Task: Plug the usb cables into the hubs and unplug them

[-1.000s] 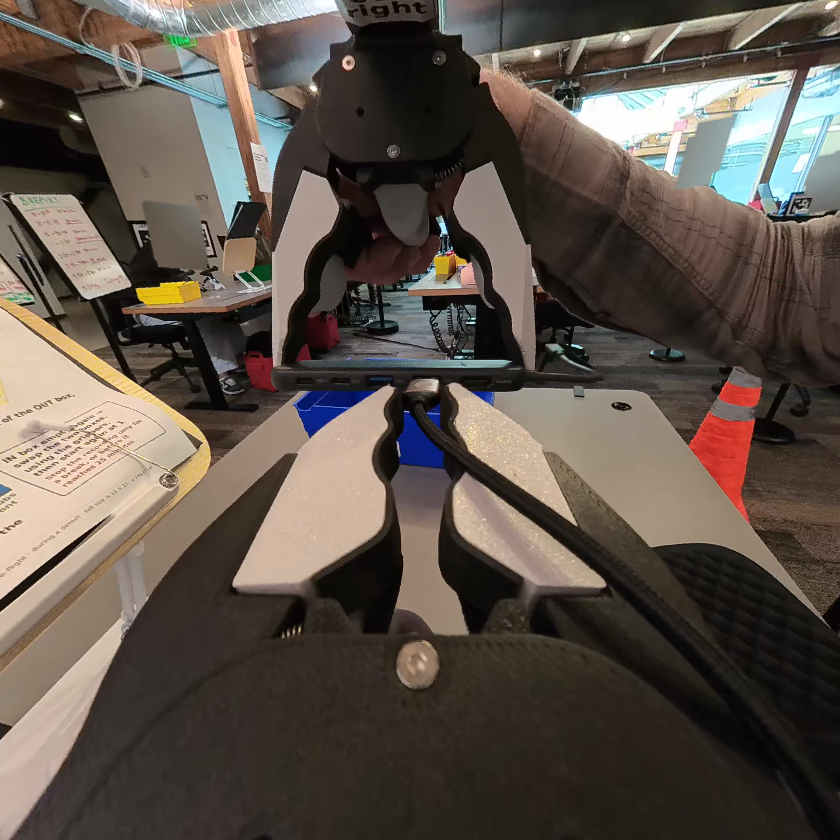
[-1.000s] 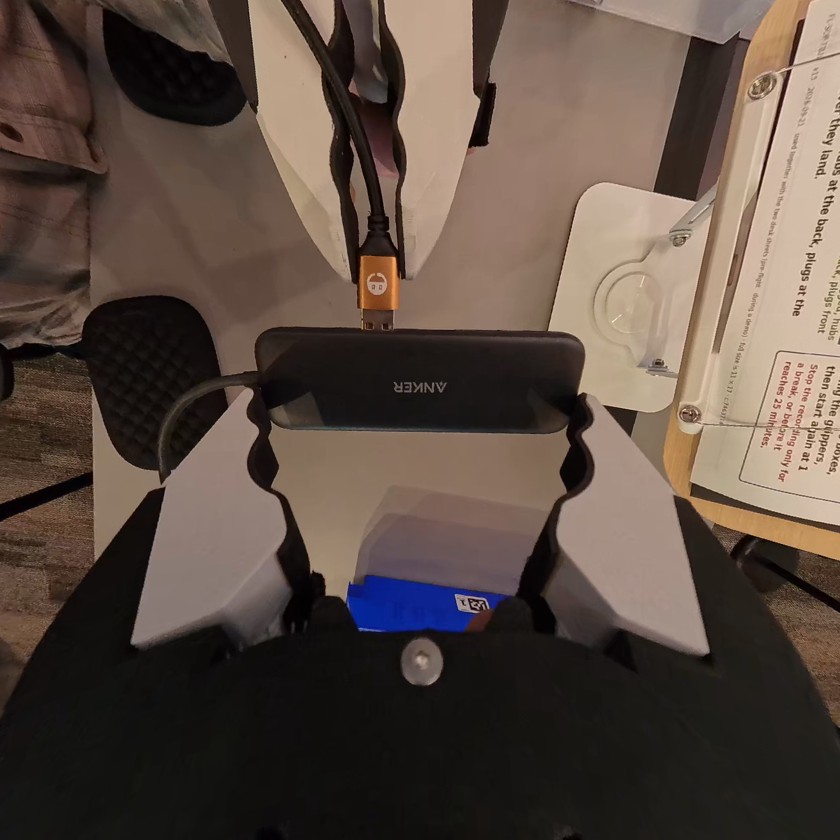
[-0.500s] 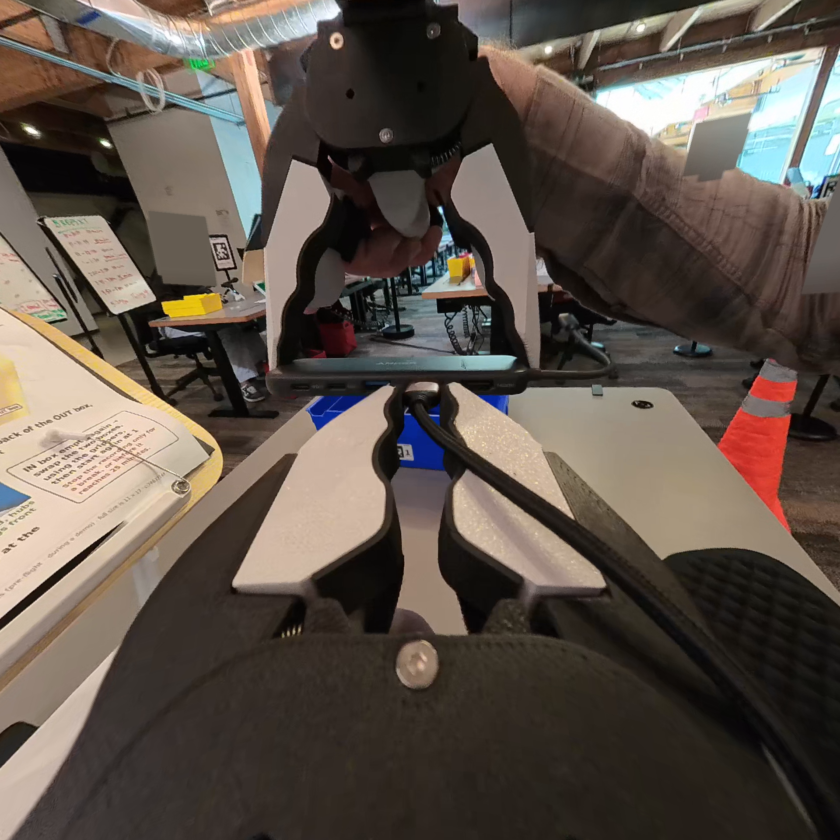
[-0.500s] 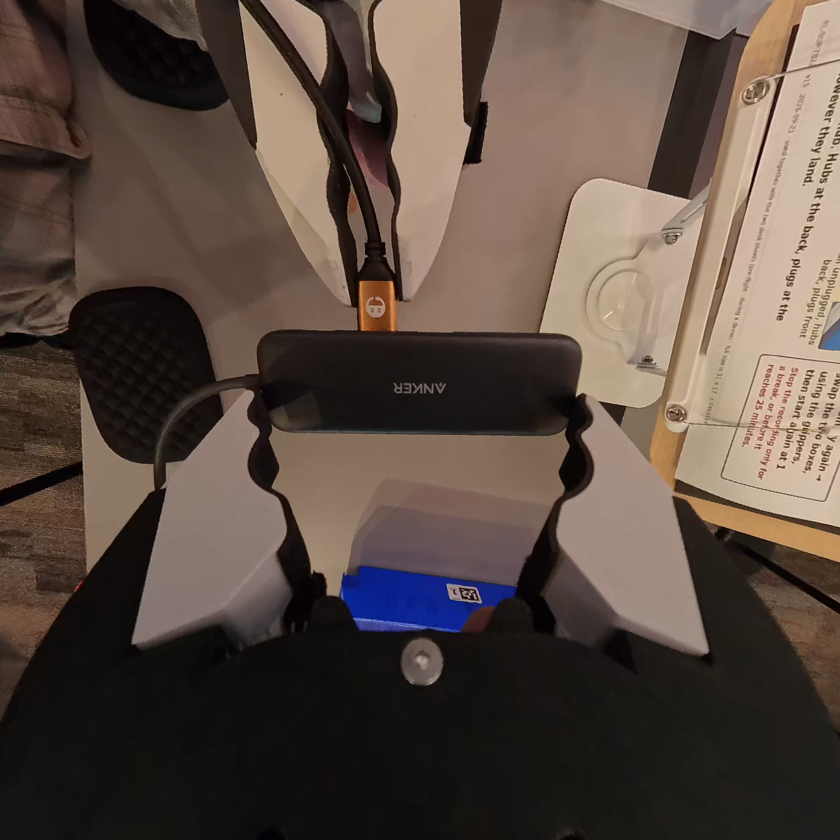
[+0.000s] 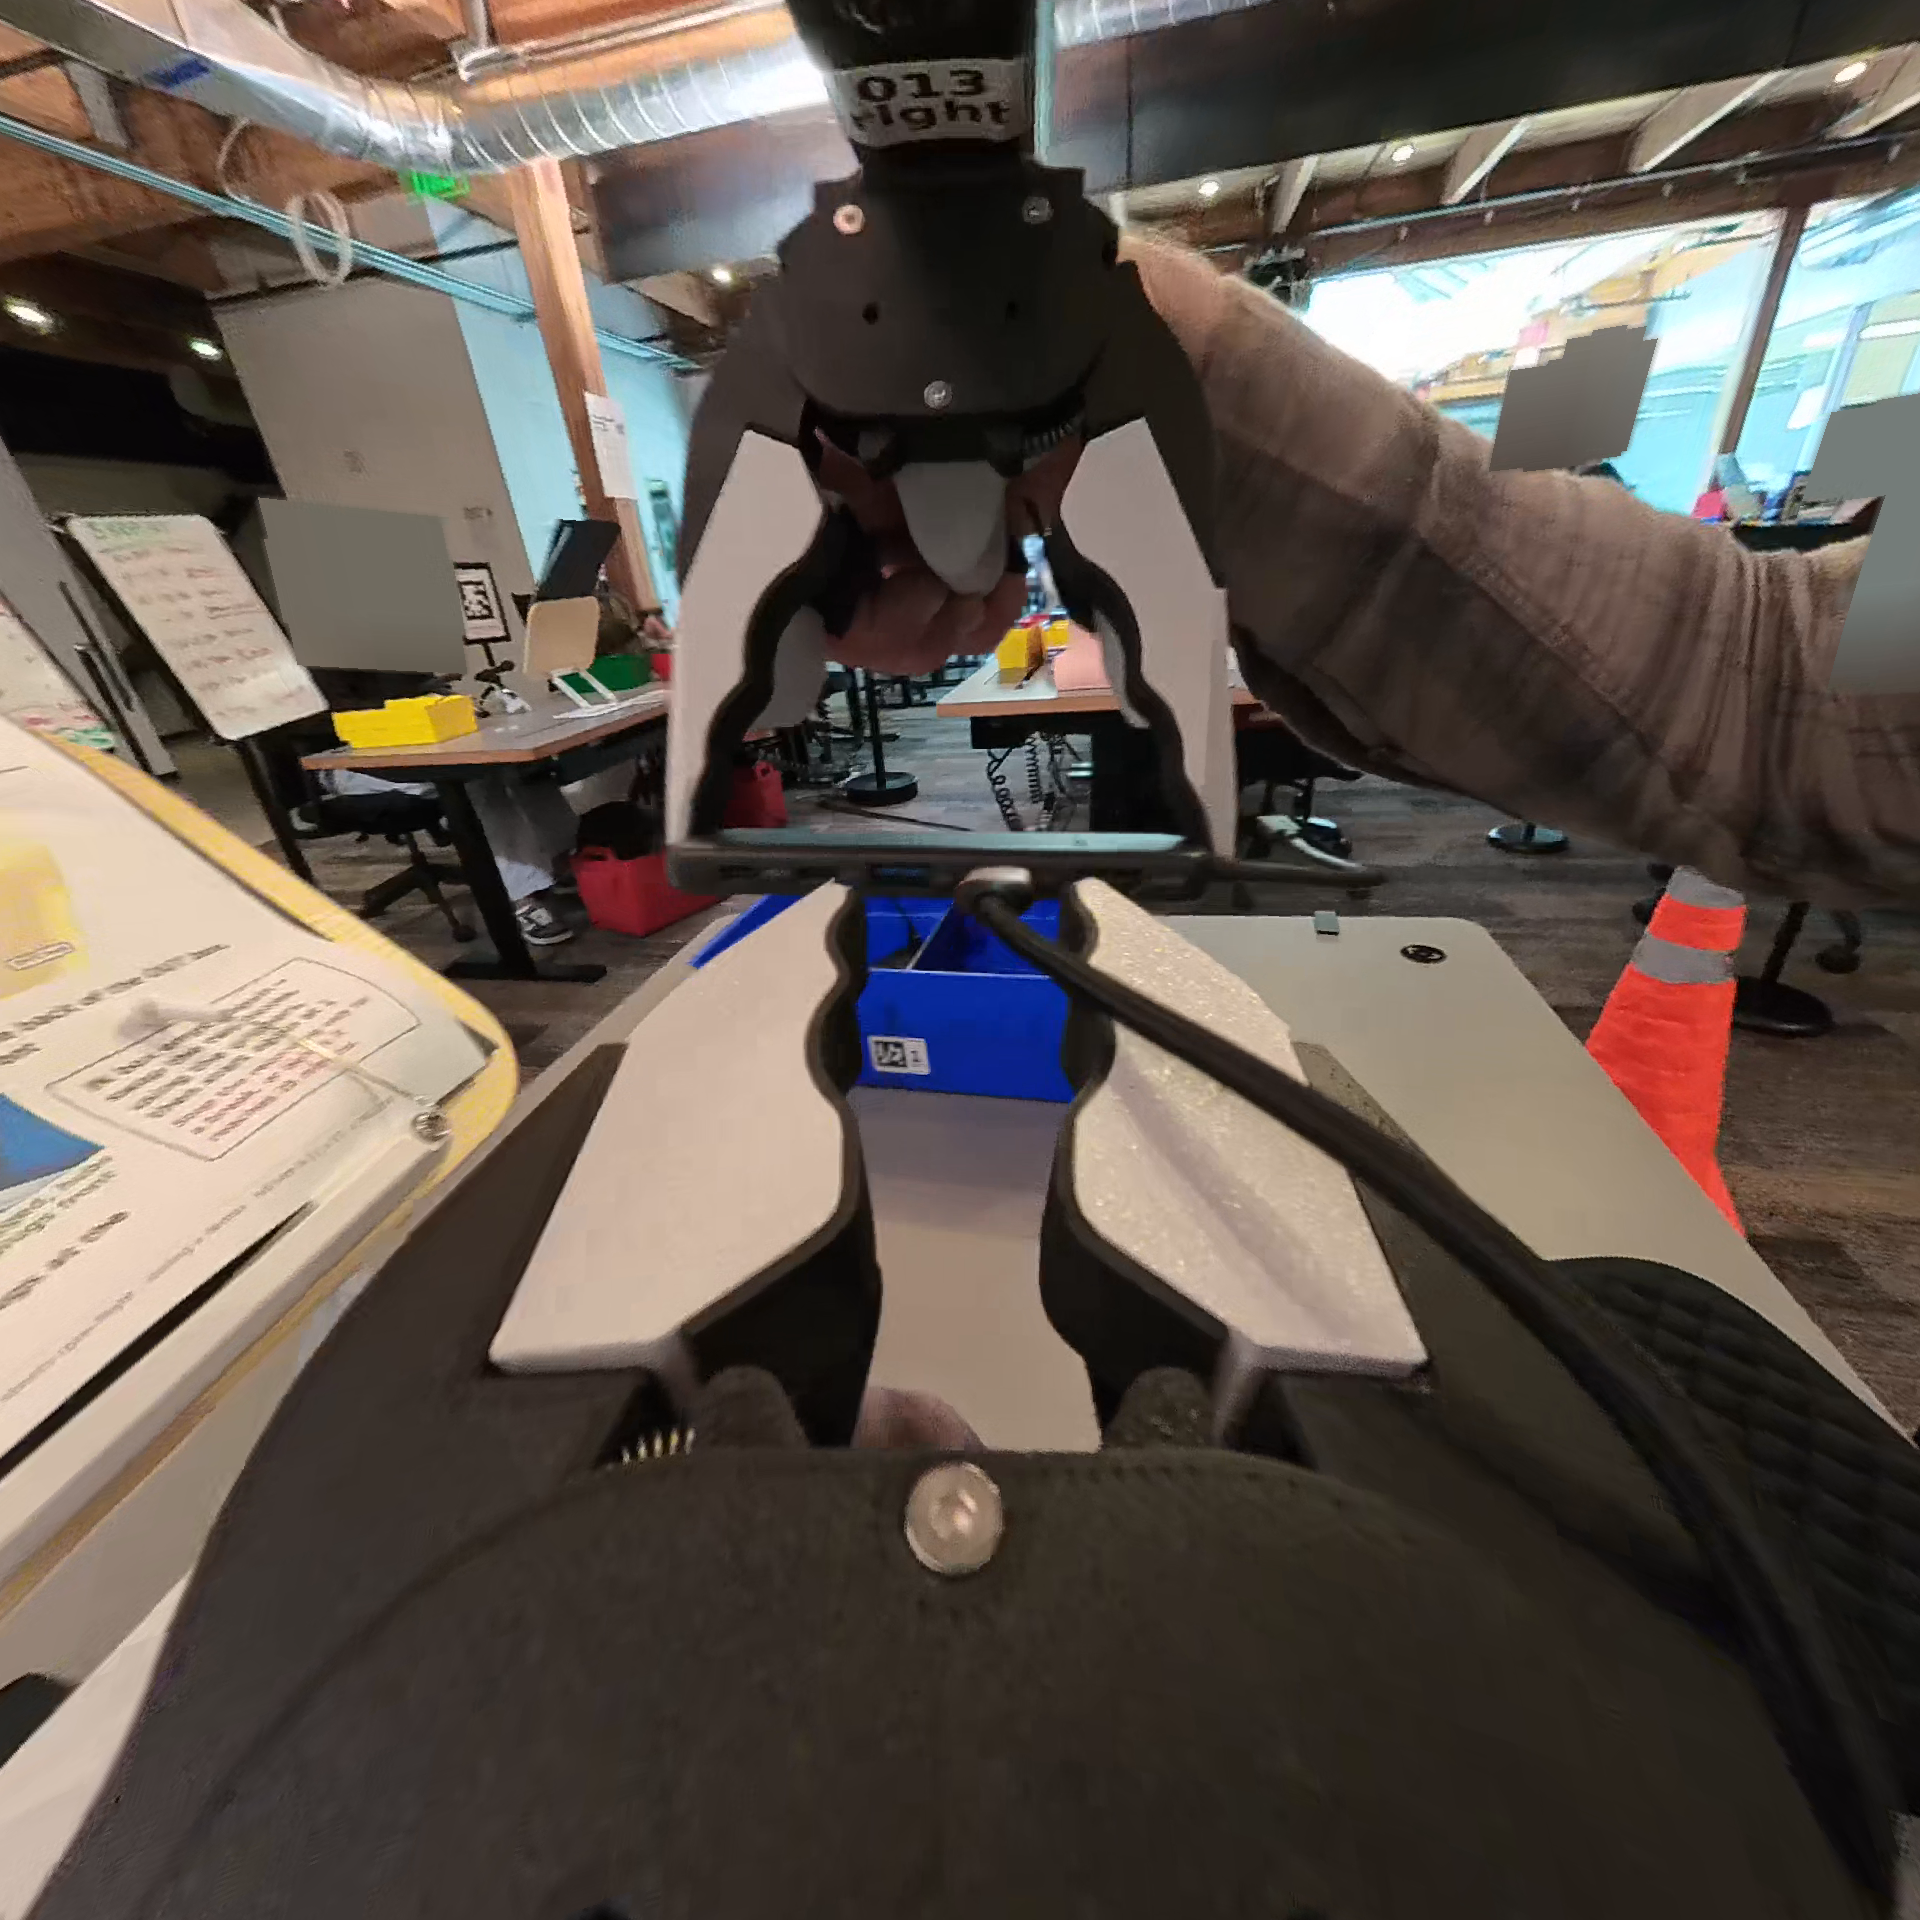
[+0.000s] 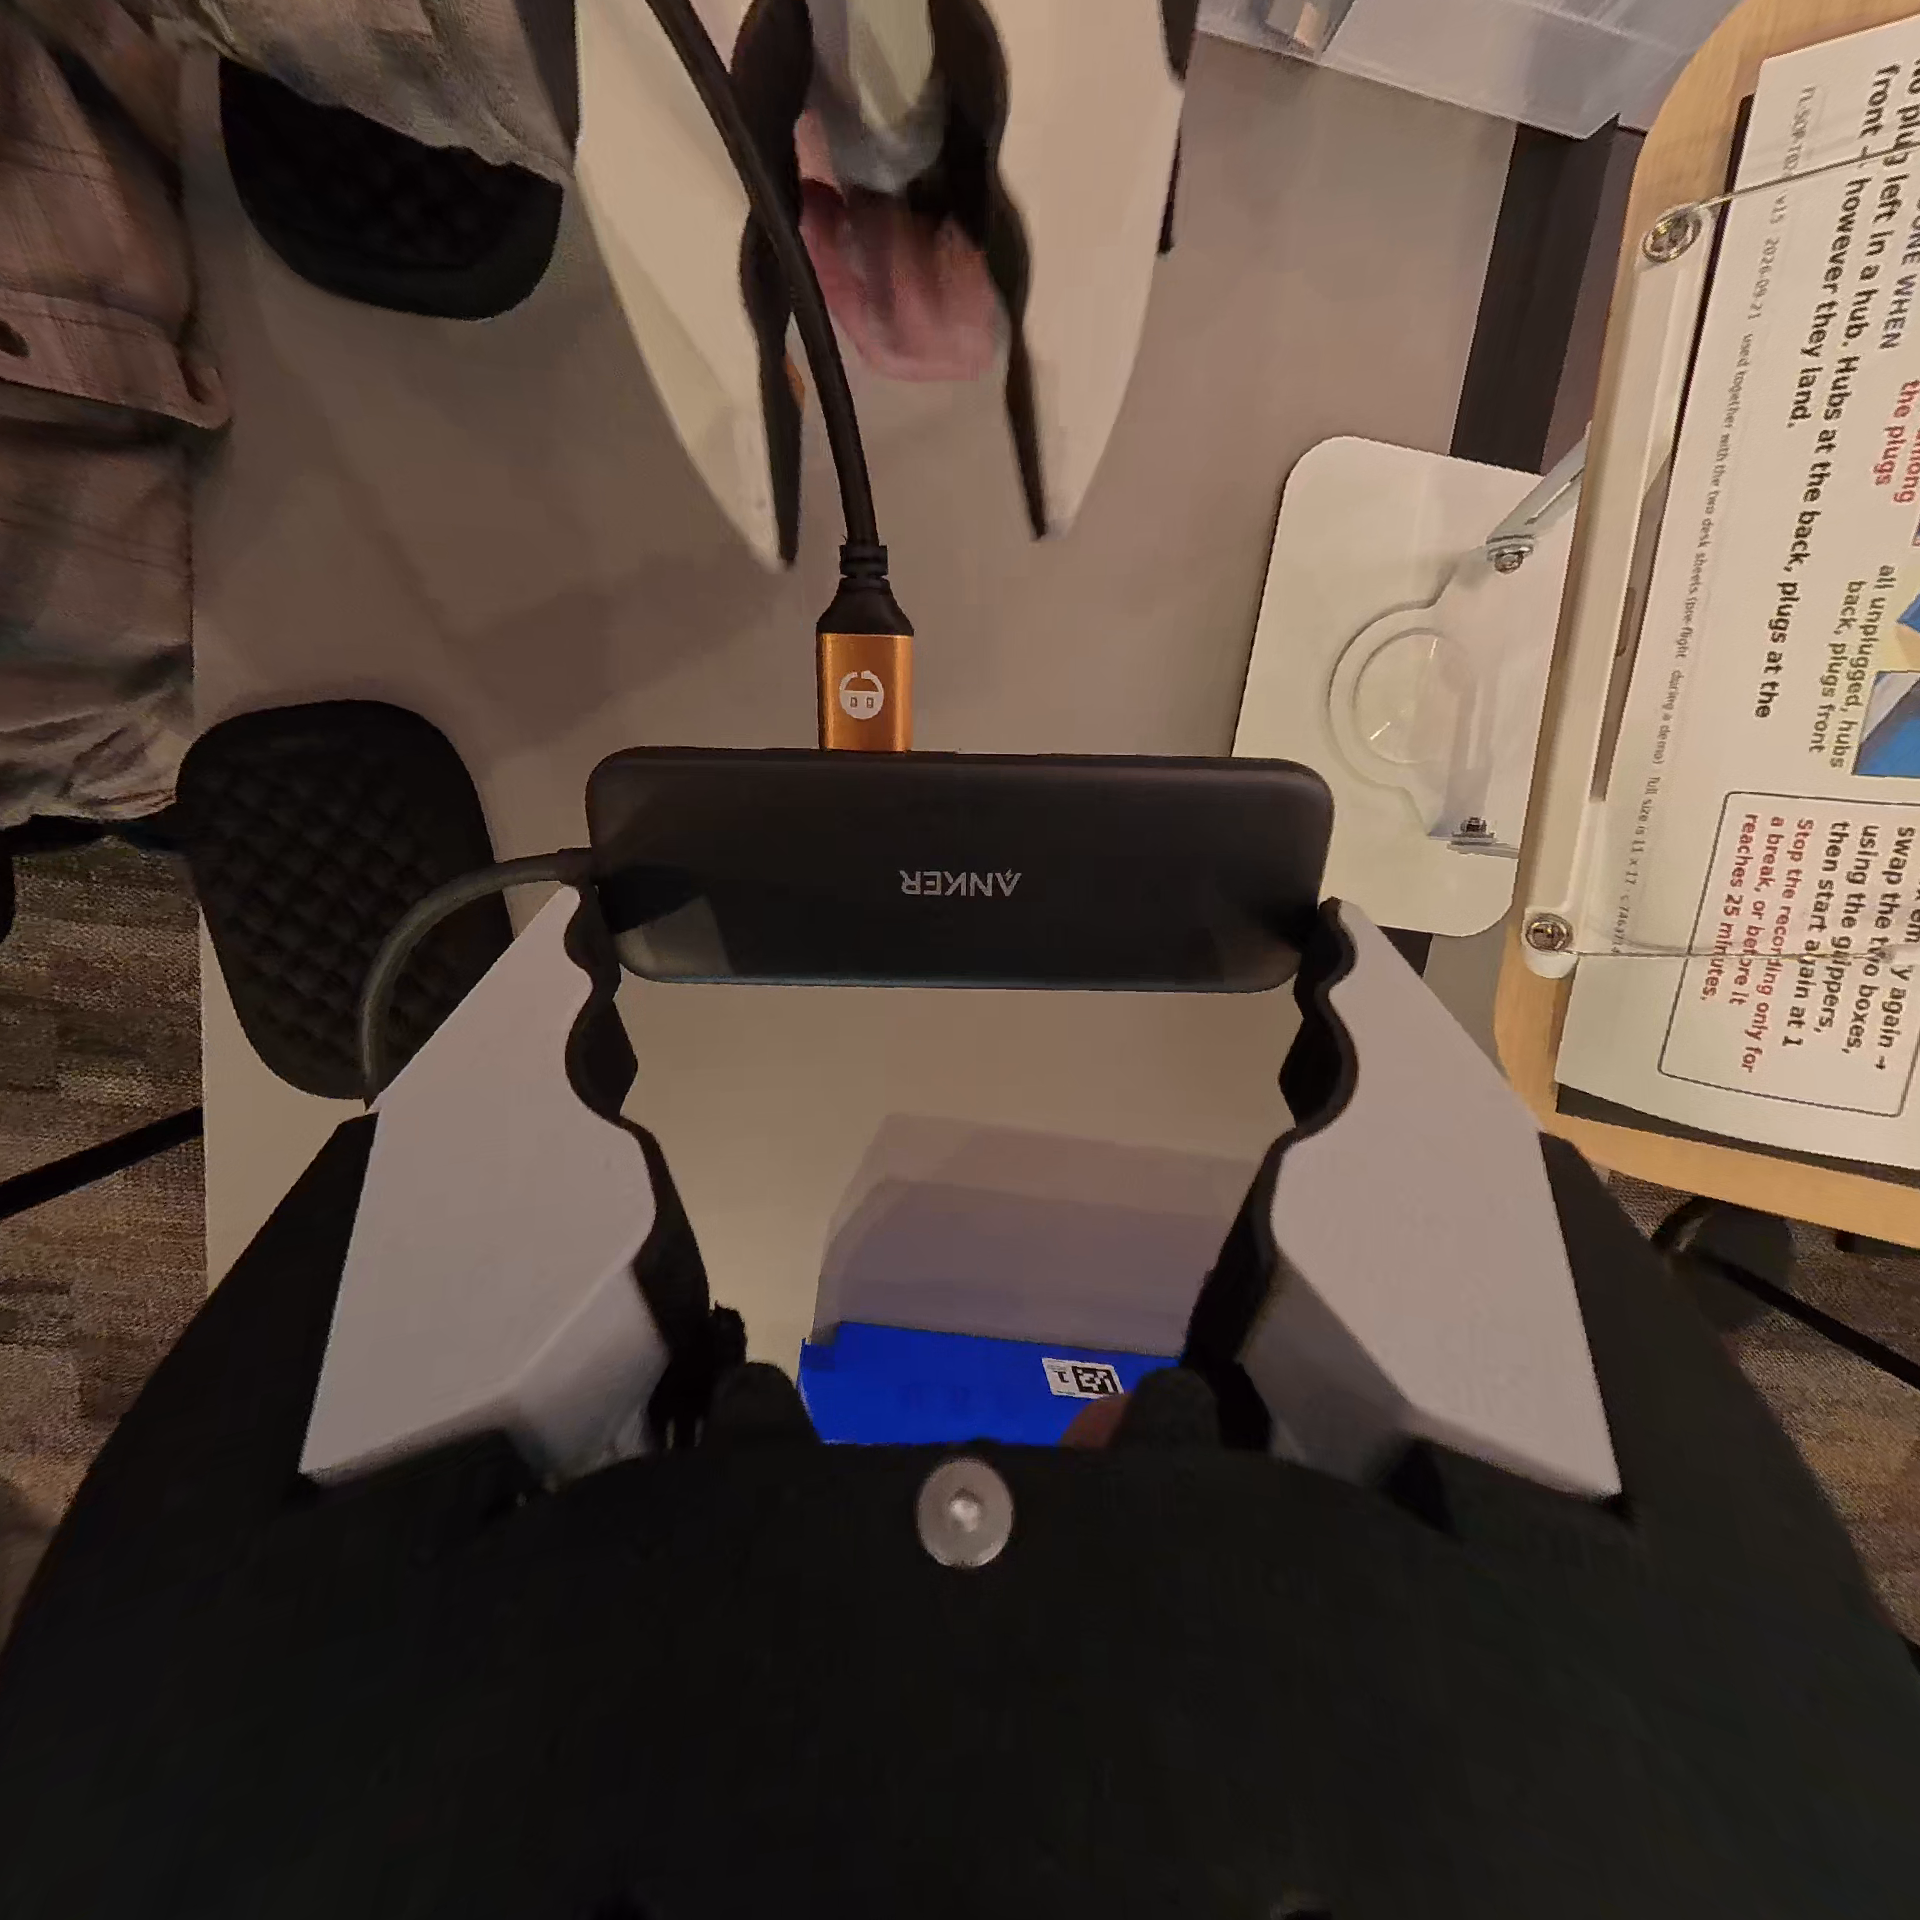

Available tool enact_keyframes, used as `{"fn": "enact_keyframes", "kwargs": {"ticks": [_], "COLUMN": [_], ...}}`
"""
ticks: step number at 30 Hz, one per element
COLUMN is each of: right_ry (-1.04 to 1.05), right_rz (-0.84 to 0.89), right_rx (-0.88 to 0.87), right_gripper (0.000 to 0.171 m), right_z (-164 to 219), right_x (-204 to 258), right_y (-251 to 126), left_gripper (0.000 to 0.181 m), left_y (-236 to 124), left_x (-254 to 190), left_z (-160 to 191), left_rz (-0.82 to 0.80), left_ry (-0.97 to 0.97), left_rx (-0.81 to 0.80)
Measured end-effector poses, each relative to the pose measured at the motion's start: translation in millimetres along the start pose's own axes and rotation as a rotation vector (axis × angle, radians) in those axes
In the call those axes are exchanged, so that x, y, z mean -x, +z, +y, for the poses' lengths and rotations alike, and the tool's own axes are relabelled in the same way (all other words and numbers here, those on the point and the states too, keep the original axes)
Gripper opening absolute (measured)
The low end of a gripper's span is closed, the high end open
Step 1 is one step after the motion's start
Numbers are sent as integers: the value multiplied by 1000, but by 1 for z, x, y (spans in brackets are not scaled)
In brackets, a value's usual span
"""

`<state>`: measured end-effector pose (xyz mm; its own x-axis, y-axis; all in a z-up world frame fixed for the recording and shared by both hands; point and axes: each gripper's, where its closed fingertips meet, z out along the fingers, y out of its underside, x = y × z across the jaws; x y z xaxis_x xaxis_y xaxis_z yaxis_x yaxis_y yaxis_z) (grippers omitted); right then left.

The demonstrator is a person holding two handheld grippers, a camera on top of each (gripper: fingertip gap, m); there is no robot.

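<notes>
The black USB hub [image 6: 956, 868] is pinched end to end between the fingers of the right gripper [image 6: 956, 935], held level in the air above the pale table [image 5: 1382, 997]. An orange-shelled USB plug [image 6: 864, 681] sits in a port on the hub's far edge, its shell flush against the housing, and its black cable [image 5: 1226, 1049] trails away over the left gripper [image 5: 961, 914].

That left gripper has its jaws spread apart with nothing between them; the plug stands just beyond its tips, untouched.

What worries me is the loose cable. It drapes across the left tool's right finger [image 5: 1174, 1101] and body, so any sideways swing of that hand could tug the plug askew or drag the hub crooked in its grip. The hub is held only by its short ends, so a hard pull might lever it out of the right-hand grasp.

The right forearm, in a brownish sleeve [image 5: 1507, 623], reaches in from the side with the tool pointing down and back toward the left one; the left tool aims level at the hub's port edge. A blue bin [image 5: 966, 1029] sits on the table beneath them.
</notes>
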<state>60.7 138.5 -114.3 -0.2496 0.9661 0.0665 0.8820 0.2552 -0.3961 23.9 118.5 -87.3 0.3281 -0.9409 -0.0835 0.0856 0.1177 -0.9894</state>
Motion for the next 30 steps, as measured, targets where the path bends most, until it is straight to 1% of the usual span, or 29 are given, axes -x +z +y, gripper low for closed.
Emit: {"fn": "enact_keyframes", "kwargs": {"ticks": [5, 6, 10, 12, 16, 21, 30], "right_ry": [14, 18, 58, 88, 151, 235, 426], "right_rz": [33, 44, 66, 85, 143, 210, 398], "right_rx": [-21, -20, -55, -71, -123, -174, -215], "right_gripper": [128, 128, 128, 128, 128, 128, 128], "right_z": [3, 6, 17, 26, 42, 68, 132], "right_x": [-1, -2, -2, -2, -2, 5, -2], "right_y": [-7, -9, -15, -17, -29, -49, -80], "left_gripper": [44, 40, 38, 33, 27, 24, 22], "left_y": [-15, -18, -40, -51, -63, -63, -52], "left_x": [17, 22, 56, 71, 88, 98, 102], "left_z": [1, 0, 0, 0, 8, 25, 48], "left_rz": [-19, -38, -162, -222, -280, -312, -342], "left_ry": [-30, -37, -86, -98, -112, -122, -99], "left_rx": [1, -11, -46, -62, -58, -25, 52]}}
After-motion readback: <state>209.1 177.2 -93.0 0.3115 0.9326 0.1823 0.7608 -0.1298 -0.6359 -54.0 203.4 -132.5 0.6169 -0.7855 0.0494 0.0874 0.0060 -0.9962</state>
